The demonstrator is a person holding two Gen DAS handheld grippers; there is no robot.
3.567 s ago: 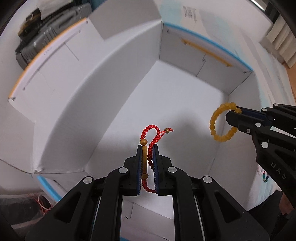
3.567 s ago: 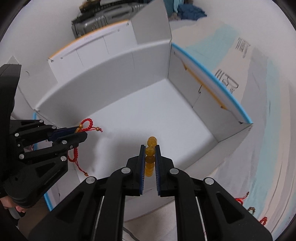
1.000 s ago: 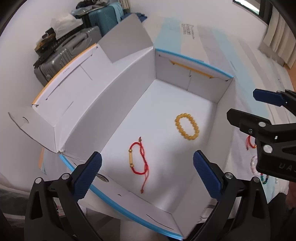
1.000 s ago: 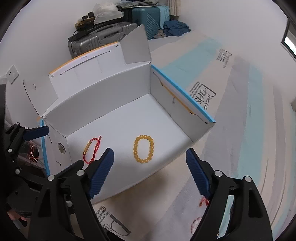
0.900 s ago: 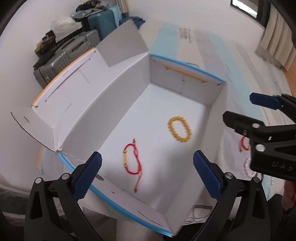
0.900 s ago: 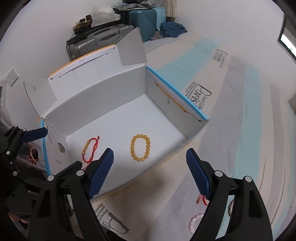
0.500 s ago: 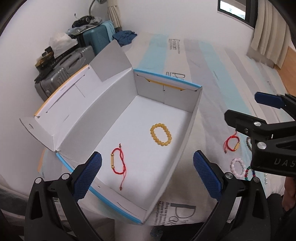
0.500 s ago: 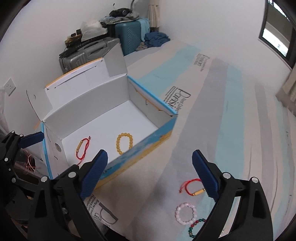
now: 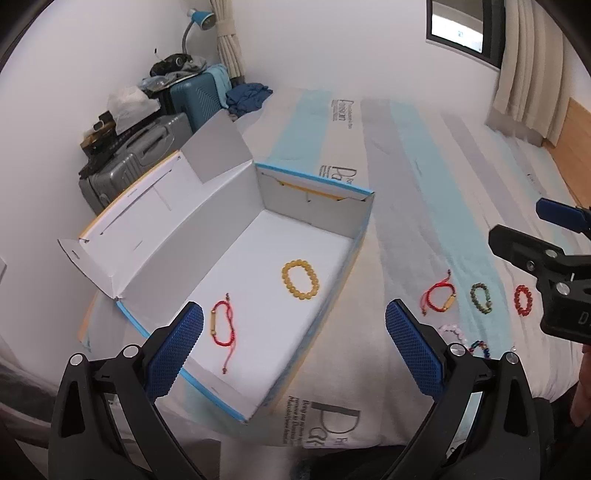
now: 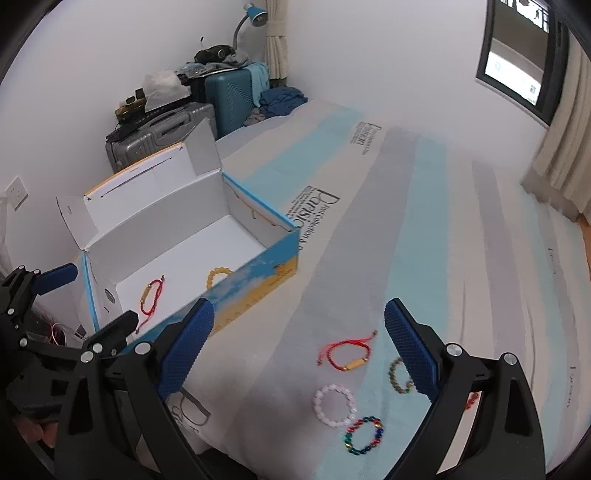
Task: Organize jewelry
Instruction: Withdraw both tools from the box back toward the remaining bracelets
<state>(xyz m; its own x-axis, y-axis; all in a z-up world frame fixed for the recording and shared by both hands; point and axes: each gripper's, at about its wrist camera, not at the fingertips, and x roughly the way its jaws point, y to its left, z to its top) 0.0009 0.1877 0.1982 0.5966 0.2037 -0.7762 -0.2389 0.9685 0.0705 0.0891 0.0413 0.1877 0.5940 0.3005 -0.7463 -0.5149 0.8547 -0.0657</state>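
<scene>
An open white box [image 9: 314, 192] with blue edges sits on the bed; it also shows in the right wrist view [image 10: 258, 273]. Inside lie a red cord bracelet [image 9: 221, 326] and a yellow bead bracelet [image 9: 300, 279]. On the bedspread to the right lie a second red cord bracelet [image 10: 347, 353], a pink bead bracelet [image 10: 334, 405], a multicoloured bead bracelet [image 10: 364, 435], a green bead bracelet [image 9: 481, 298] and a red bead bracelet [image 9: 523, 300]. My left gripper [image 9: 293, 341] is open and empty above the box's near end. My right gripper [image 10: 297, 349] is open and empty above the loose bracelets.
Suitcases [image 10: 162, 129] with clutter stand against the wall behind the box, with a blue desk lamp [image 10: 255, 11] beside them. A window [image 10: 517, 70] and curtains [image 10: 565, 147] are at the right. The striped bedspread [image 10: 424, 221] stretches beyond the box.
Both grippers let go of their bracelets in the box, opened, and drew back and up to the right. The loose bracelets on the bedspread have come into view.
</scene>
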